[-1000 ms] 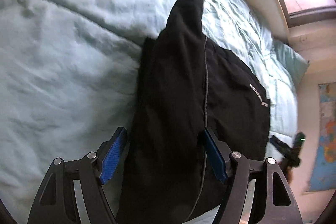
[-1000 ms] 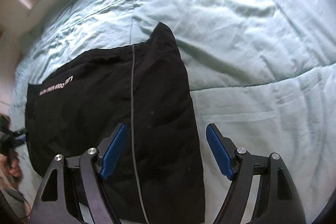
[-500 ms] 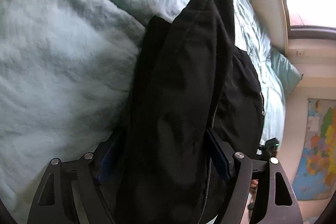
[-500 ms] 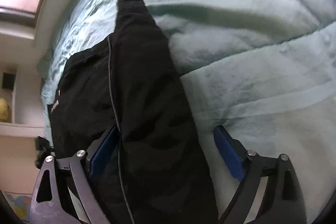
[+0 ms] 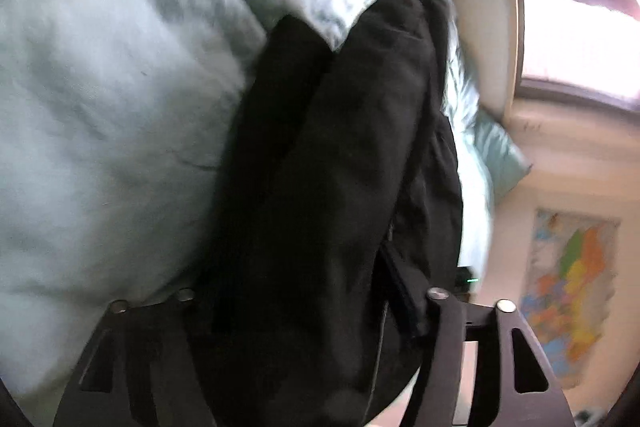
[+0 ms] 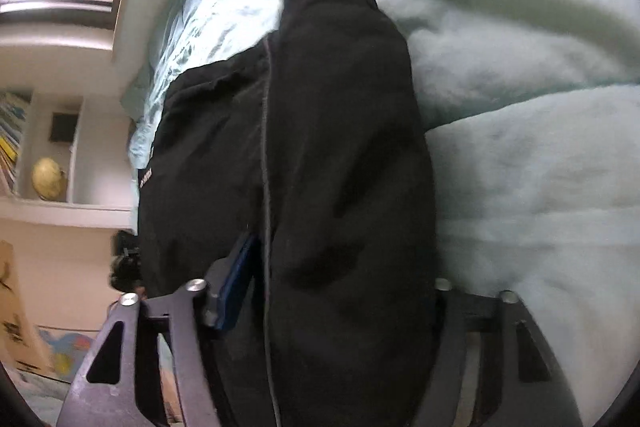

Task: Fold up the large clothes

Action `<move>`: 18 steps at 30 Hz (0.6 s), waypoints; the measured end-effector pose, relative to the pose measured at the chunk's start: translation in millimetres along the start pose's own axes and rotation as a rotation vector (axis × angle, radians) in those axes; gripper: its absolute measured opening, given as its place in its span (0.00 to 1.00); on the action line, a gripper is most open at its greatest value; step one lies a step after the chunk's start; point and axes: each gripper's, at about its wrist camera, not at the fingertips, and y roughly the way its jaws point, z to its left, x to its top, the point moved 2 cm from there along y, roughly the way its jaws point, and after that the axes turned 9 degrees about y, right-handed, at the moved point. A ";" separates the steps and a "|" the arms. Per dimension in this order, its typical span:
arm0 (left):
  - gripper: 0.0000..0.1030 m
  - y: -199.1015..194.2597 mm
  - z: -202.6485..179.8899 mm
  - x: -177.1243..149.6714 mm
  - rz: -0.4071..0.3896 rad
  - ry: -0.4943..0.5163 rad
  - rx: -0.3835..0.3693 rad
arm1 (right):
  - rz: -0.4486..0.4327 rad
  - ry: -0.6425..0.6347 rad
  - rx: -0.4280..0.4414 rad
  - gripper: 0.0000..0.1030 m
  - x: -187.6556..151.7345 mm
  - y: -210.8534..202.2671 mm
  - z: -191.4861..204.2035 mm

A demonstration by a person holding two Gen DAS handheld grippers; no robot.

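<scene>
Black garment point(image 5: 332, 187) fills both tongs point(image 5: 304, 291) point(image 6: 336, 291), clamped on it; only the right view shows a globe point(image 6: 49, 179).

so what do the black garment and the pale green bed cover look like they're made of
Black garment: soft matte woven or knit fabric, probably cotton blend; it drapes in limp folds, with a thin pale seam line. Pale green bed cover: padded quilted cloth, slightly sheeny; it looks puffy and wrinkled. Blur leaves the weave unclear.
</scene>
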 end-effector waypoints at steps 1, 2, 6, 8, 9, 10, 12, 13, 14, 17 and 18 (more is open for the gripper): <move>0.67 2.8 -1.2 0.0 -0.002 0.001 0.014 | -0.001 0.013 0.013 0.73 2.2 5.0 0.3; 0.67 4.4 -5.6 -0.1 -0.005 0.013 0.035 | -0.009 0.020 0.020 0.73 4.1 9.6 1.7; 0.39 -13.3 -47.6 -13.7 -0.058 0.171 0.115 | -0.049 -0.037 -0.007 0.52 -3.1 0.8 18.3; 0.35 -25.8 -72.4 -26.2 -0.095 0.231 0.092 | -0.088 -0.094 -0.031 0.42 -14.3 -13.7 30.9; 0.34 -31.9 -87.3 -34.2 -0.110 0.267 0.084 | -0.120 -0.120 -0.056 0.39 -23.8 -21.5 41.5; 0.33 -38.8 -107.5 -44.7 -0.126 0.311 0.068 | -0.146 -0.145 -0.067 0.38 -31.6 -29.8 50.8; 0.33 -49.5 -138.3 -60.5 -0.148 0.368 0.044 | -0.196 -0.210 -0.041 0.36 -55.3 -52.0 77.1; 0.33 -51.0 -151.5 -69.0 -0.158 0.392 0.038 | -0.210 -0.230 -0.029 0.36 -65.3 -58.3 86.9; 0.33 -56.9 -166.5 -79.0 -0.171 0.419 0.028 | -0.222 -0.249 -0.020 0.36 -75.4 -65.9 96.8; 0.33 -76.1 -202.7 -107.3 -0.208 0.471 -0.006 | -0.256 -0.306 -0.020 0.36 -108.8 -93.5 122.9; 0.33 -83.2 -210.7 -113.1 -0.215 0.483 -0.012 | -0.263 -0.315 -0.025 0.36 -118.8 -104.1 128.5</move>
